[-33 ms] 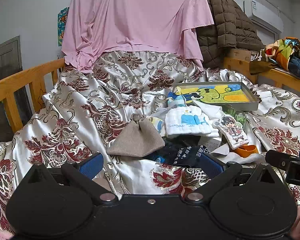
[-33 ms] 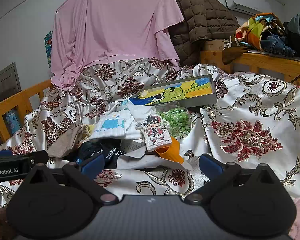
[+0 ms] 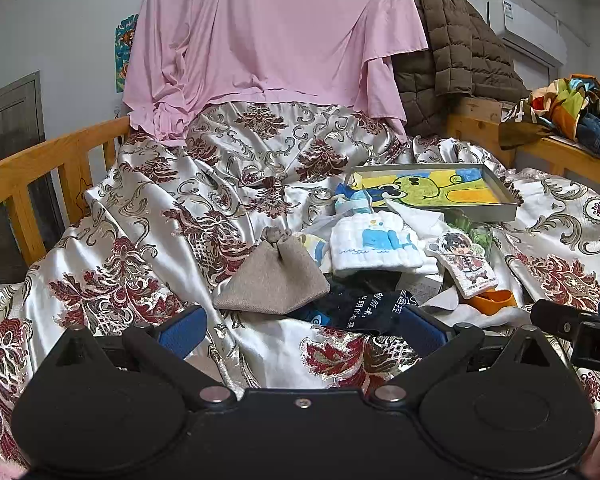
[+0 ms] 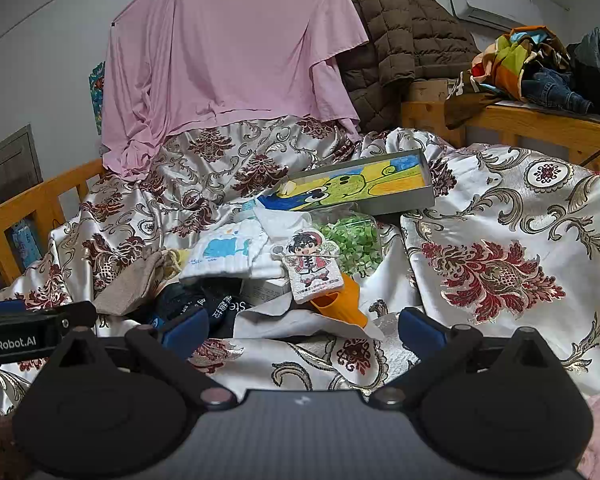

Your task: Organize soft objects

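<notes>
Spread over the whole bed, a satin brocade bedspread point(image 3: 228, 184), with a pink sheet point(image 3: 268, 32) hung behind. Propped at the back of the heap, a shallow tray with a cartoon drawing point(image 3: 432, 188). Heaped mid-bed, the soft objects: a grey linen drawstring pouch point(image 3: 274, 276), its long axis running from the knotted neck at the far end down to the wide base at the near end, just beside a folded white towel with a blue whale point(image 3: 374, 246) and dark navy fabric with white lettering point(image 3: 364, 308). Straight ahead of the left hand-held gripper point(image 3: 300, 326), wide open and empty; off to the left of the right hand-held gripper point(image 4: 302, 326), likewise open and empty. Nearer arm, probably: the left.
</notes>
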Demonstrator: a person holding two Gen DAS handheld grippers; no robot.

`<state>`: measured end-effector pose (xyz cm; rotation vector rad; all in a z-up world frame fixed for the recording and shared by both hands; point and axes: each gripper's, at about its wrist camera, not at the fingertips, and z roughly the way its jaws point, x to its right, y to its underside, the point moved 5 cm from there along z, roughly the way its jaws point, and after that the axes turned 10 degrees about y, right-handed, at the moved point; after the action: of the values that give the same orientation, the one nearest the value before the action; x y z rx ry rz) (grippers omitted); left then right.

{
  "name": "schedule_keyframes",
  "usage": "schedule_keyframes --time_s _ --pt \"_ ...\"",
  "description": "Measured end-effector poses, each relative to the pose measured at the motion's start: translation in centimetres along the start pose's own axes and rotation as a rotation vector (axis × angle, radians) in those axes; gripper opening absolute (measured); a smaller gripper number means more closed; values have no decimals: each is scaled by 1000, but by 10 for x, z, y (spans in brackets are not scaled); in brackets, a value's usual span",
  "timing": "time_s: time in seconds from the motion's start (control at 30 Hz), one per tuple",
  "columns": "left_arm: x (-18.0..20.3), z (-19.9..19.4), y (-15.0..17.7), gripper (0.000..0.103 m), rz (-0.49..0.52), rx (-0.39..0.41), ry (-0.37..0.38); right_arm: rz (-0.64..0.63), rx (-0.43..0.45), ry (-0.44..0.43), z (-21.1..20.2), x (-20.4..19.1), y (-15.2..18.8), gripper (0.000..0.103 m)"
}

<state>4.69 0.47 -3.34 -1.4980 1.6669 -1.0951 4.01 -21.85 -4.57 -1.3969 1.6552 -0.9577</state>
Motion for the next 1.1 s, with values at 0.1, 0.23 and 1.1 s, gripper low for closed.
schedule_keyframes --time_s 0.1,0.23,1.1 --pt "0 0 0 102 0 0 1 0 0 0 0 0 0 103" --pt "-2 0 1 102 1 -1 0 0 0 1 0 0 0 103" --pt "-25 46 -20 102 -2 -22 -25 -84 -20 -64 19 -21 -2 103"
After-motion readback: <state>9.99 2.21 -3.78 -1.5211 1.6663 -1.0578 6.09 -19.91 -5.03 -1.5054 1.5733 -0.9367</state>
